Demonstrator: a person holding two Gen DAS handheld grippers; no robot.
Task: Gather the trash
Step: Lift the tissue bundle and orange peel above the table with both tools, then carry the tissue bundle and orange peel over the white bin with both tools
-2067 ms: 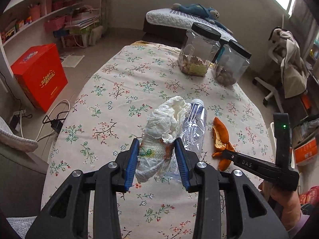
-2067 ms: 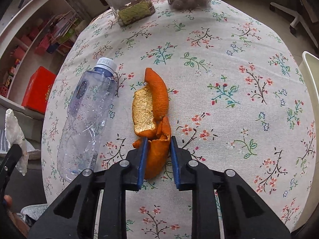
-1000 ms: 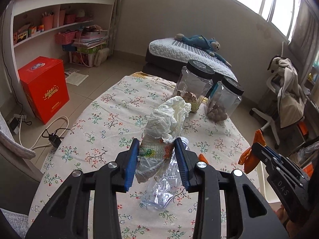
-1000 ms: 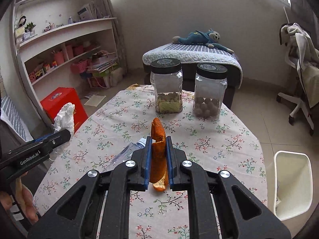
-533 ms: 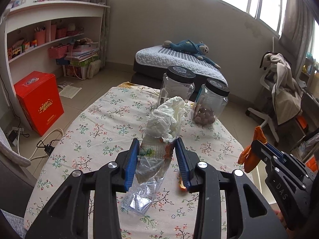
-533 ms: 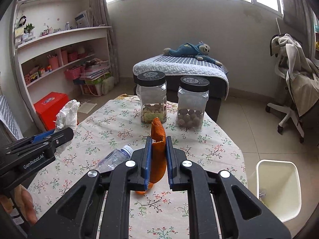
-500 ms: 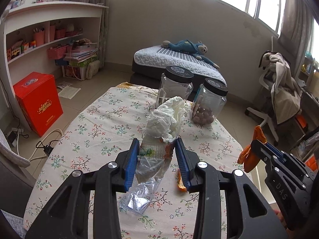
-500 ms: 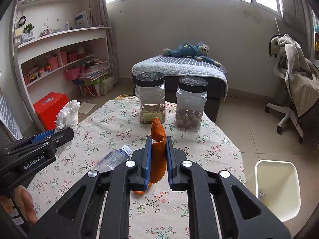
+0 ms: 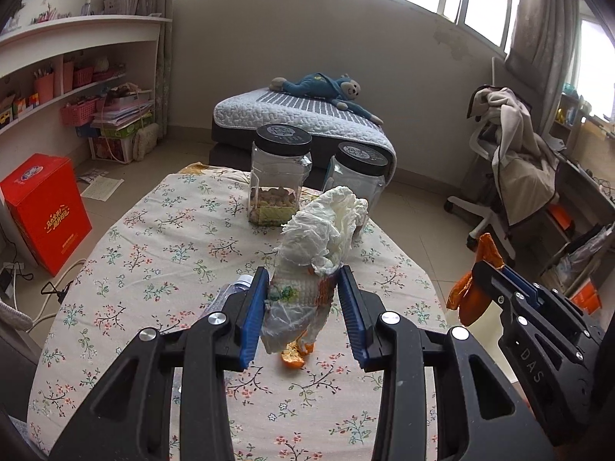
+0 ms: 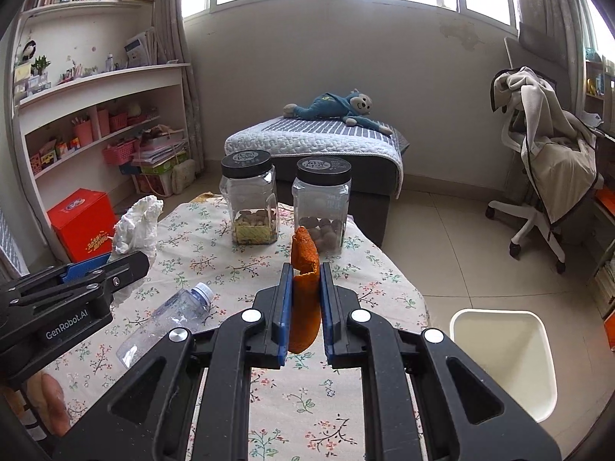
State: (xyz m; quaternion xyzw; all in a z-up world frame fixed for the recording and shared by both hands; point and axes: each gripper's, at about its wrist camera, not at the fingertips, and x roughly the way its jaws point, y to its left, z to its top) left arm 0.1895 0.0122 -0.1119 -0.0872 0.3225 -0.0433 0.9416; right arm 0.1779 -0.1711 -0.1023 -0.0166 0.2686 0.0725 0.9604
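Above the oval table with its floral cloth (image 9: pixel 161 238), both grippers are lifted clear of the surface, each with a piece of rubbish clamped between its blue pads. The left gripper (image 9: pixel 303 307) grasps a crumpled white plastic wrapper with a printed band (image 9: pixel 315 246); the wrapper stands up between the fingers, and its lower end hangs below them, off the cloth. The right gripper (image 10: pixel 303 299) is clenched on a long curled strip of orange peel (image 10: pixel 305 269), which rises past the fingertips and also droops under them. Seen from the left wrist, that same strip shows at the right edge, held well out beyond the table's right side.

On the cloth, near the left gripper, lies a crushed clear plastic bottle with a pale cap (image 10: pixel 169 319), on its side with the cap pointing toward the far end. A small scrap of orange peel (image 9: pixel 294 357) rests on the cloth just under the hanging wrapper. At the far end of the table stand two clear square jars with black lids (image 10: pixel 250 207), side by side, both partly filled with brown round things.

On the floor to the right of the table, near its near-right edge, sits a white rectangular plastic bin (image 10: pixel 503 361), open at the top.

Farther off, a red box (image 9: pixel 46 207) stands on the floor at the left, and a blue stuffed toy (image 10: pixel 338 109) lies on a low bed by the far wall.
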